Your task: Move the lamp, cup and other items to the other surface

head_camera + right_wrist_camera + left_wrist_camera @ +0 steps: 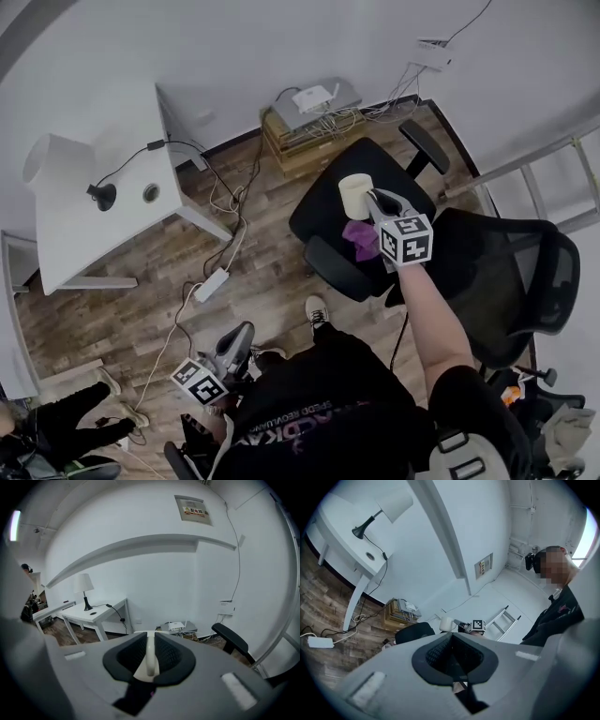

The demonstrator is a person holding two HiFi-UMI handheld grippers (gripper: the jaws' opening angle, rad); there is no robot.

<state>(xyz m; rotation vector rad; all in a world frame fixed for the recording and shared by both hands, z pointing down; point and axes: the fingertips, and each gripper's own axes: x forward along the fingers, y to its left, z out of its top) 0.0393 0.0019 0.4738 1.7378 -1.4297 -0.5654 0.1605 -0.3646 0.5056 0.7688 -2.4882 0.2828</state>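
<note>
Right hand-held gripper (373,197): jaws narrow, clamped on the wall of the cream cup (354,195). In the right gripper view the wall shows edge-on as a pale strip between the dark pads. Cup is upright, mouth up, in the air above the seat of the black office chair (323,216).

Right arm: stretched forward from the shoulder, forearm (433,314) bare, gripper tipped somewhat downward over the chair.

Left hand-held gripper (242,336): low and close to the person's body, on the near side of the chair and aimed toward it. Pads meet along one line in the left gripper view, nothing seen between them.

Purple cloth (359,239) lies on the chair seat, below the cup.

Lamp (64,159) stands on the white desk (103,234), well apart from the chair across the wood floor.

Writing:
- Wall sign (194,510), high above the chair: print too small to read.
- White lettering on the person's black shirt: upside down, not legible.
- Gripper cubes carry black-and-white square markers.
</note>
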